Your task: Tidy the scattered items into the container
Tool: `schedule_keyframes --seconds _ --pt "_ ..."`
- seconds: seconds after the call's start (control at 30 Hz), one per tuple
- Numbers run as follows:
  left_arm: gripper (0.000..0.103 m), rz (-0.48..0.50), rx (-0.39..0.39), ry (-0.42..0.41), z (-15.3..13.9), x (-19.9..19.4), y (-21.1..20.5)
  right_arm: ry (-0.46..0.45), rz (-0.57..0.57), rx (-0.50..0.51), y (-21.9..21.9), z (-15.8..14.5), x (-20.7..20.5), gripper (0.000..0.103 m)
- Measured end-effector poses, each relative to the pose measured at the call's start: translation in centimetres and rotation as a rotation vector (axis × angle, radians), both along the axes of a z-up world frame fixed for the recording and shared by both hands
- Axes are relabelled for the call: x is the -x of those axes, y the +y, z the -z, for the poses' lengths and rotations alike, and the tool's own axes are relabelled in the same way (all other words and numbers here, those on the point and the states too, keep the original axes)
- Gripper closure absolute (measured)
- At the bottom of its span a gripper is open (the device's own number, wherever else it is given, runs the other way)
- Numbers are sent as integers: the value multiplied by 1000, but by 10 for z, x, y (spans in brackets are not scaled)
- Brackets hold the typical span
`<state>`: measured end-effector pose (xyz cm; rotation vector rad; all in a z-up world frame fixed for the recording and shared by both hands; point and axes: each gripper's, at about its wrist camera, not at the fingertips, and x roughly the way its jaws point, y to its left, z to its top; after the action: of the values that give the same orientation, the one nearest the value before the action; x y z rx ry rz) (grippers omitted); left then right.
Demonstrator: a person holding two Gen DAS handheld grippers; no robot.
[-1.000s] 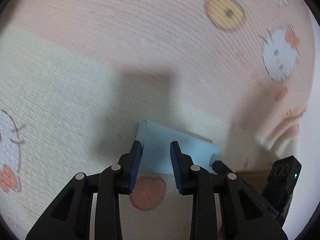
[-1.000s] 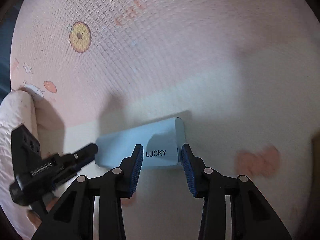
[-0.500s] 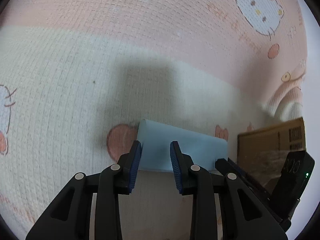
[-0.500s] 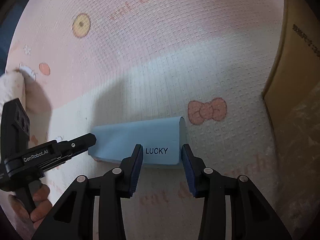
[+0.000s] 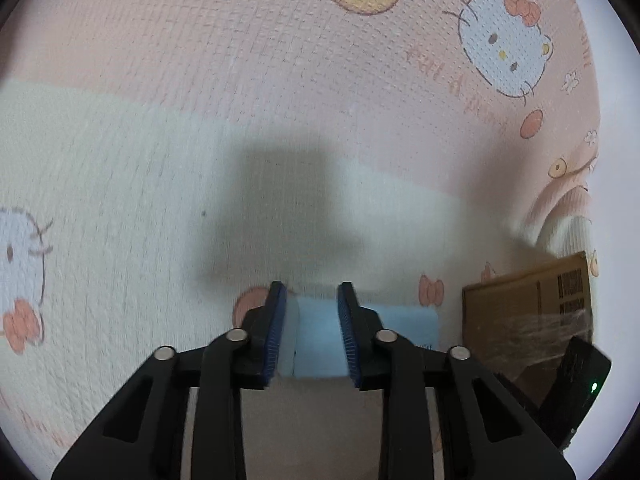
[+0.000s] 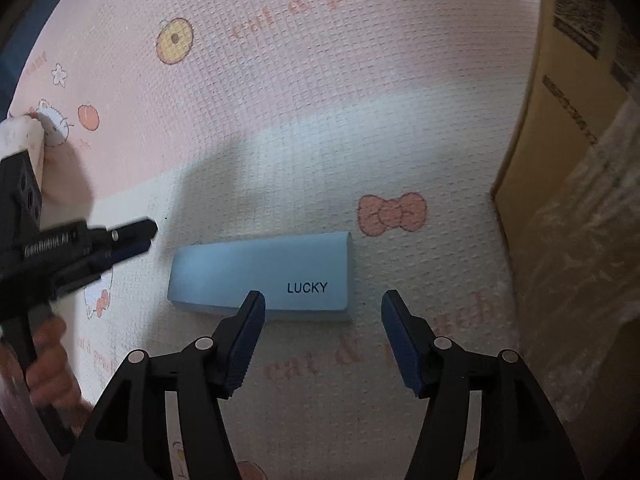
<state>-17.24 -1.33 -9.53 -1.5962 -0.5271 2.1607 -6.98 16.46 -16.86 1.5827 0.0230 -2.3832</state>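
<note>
A light blue case (image 6: 260, 272) printed LUCKY lies flat on the patterned mat. My right gripper (image 6: 322, 320) is open just in front of its right end, not touching it. My left gripper shows in the right wrist view (image 6: 132, 236), left of the case and apart from it. In the left wrist view the case (image 5: 316, 336) appears between the fingers of my left gripper (image 5: 310, 312), whose jaws stand narrowly apart; whether they touch it is unclear. A cardboard box (image 6: 568, 184) stands at the right; it also shows in the left wrist view (image 5: 524, 312).
The pink and cream cartoon-print mat (image 6: 320, 120) covers the floor. Crinkled clear plastic (image 6: 580, 280) lies over the box. The mat's raised edge (image 6: 20, 136) is at the far left. A hand (image 6: 48, 360) holds the left gripper's handle.
My right gripper has opened and let go of the case, which now lies on the mat near the box. My left gripper has drawn back from the case's left end.
</note>
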Motion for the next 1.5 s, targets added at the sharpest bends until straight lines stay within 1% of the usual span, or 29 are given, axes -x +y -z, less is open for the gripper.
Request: schedule_keyframes --seconds 0.07,0.13,0.17,0.2,0.23,0.27,0.33,0.4,0.5,0.6,0.63,0.87,1.03,1.1,1.2,1.27,1.4,1.5 --pt "80 6 4 -2 2 6 1 -14 -2 -8 2 2 -3 45" --pt "84 15 27 -2 6 12 6 -28 -14 -15 1 6 -5 45" --pt "89 17 47 -5 8 16 6 -38 -17 -21 1 8 -6 48" --pt "92 25 63 -9 10 18 9 -50 -18 -26 1 10 -7 54" --pt "93 47 77 -16 14 21 14 -67 -26 -22 0 13 -8 71" --pt "94 65 83 -22 17 22 18 -83 -38 -26 -1 15 -9 78" --pt "95 91 99 -30 21 22 23 -104 -57 -41 -6 21 -11 79" --pt "95 124 102 -33 24 20 28 -107 -54 -46 -7 23 -11 79" --pt "95 130 123 -22 23 12 29 -116 -33 -45 -8 26 -3 79" --pt "95 137 107 -42 25 6 28 -90 -26 -51 -8 26 6 79" --pt "95 157 102 -42 24 -1 27 -78 -21 -57 -7 25 10 79" --pt "95 176 68 -65 23 -26 36 -49 -1 -65 -7 22 29 79" --pt "93 241 64 -83 21 -40 50 -33 2 -50 -2 21 42 79" --pt "93 263 51 -92 23 -45 58 -36 9 -40 0 21 47 79" --pt "93 293 46 -87 23 -51 69 -42 21 -27 4 20 56 79" --pt "93 310 45 -83 23 -52 75 -50 22 -38 4 19 59 79" --pt "93 310 -1 -109 27 -50 80 -66 15 -59 6 11 52 79" --pt "93 319 1 -105 26 -51 84 -64 8 -99 6 5 45 78"
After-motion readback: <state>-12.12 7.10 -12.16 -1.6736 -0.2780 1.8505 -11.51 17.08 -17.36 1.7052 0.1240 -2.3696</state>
